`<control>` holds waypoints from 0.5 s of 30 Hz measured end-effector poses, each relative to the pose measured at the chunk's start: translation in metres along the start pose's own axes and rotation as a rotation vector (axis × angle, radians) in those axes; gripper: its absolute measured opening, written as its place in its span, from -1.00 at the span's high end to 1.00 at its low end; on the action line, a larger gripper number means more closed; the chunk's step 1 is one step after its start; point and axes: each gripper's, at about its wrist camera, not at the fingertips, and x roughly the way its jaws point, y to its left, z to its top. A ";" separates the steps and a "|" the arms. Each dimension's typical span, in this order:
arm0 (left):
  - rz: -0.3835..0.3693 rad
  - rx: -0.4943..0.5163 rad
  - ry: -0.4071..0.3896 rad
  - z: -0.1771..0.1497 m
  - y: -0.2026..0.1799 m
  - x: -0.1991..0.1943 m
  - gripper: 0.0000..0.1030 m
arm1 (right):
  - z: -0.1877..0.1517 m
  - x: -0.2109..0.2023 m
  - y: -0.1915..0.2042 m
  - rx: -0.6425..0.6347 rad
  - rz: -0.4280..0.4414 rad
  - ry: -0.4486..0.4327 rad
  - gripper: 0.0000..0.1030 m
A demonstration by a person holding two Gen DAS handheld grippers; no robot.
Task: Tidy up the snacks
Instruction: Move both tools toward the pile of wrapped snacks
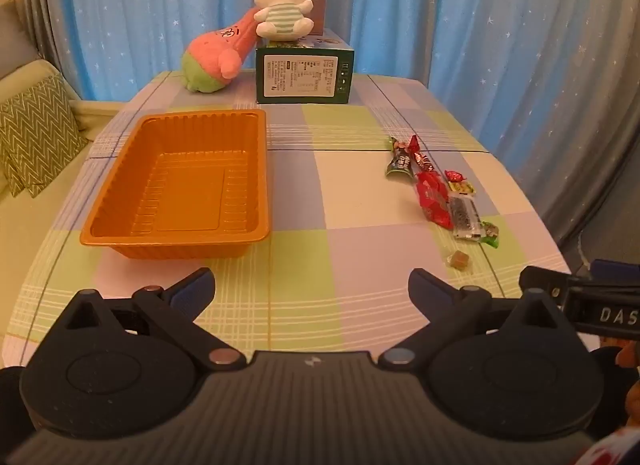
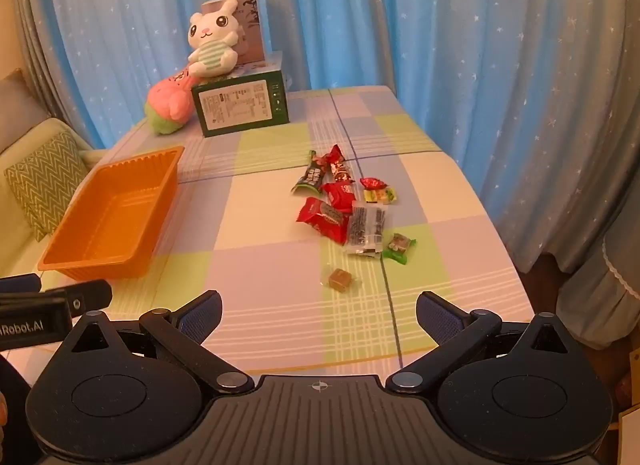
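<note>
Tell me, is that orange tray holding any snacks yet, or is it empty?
Empty. The orange tray shows only its bare ribbed floor in both views, and the wrapped snacks all lie on the tablecloth beside it.

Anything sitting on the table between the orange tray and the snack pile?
No. Between the orange tray and the snack pile there is only bare checked tablecloth; the right wrist view shows it best, and the left wrist view agrees.

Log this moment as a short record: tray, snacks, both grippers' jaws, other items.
tray: orange tray, nothing in it, on the checked tablecloth
snacks: wrapped snacks in a loose cluster to the tray's right, one small brown candy nearest
left gripper: jaws open, holding nothing
right gripper: jaws open, holding nothing
other: bunny plush atop a green box
</note>
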 end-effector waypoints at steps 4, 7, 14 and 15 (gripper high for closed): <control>-0.016 -0.019 0.000 0.001 0.000 -0.004 -0.98 | 0.001 -0.001 -0.002 -0.003 -0.001 -0.003 -0.99; -0.020 -0.032 0.003 0.003 -0.005 -0.002 -0.98 | 0.001 0.000 -0.003 0.000 -0.009 -0.007 -0.99; -0.033 -0.040 0.005 0.006 -0.007 -0.001 -0.97 | 0.002 -0.003 -0.006 0.017 -0.009 -0.007 -0.99; -0.034 -0.040 0.005 0.005 -0.008 -0.001 -0.96 | 0.001 -0.003 -0.006 0.019 -0.010 -0.008 -0.99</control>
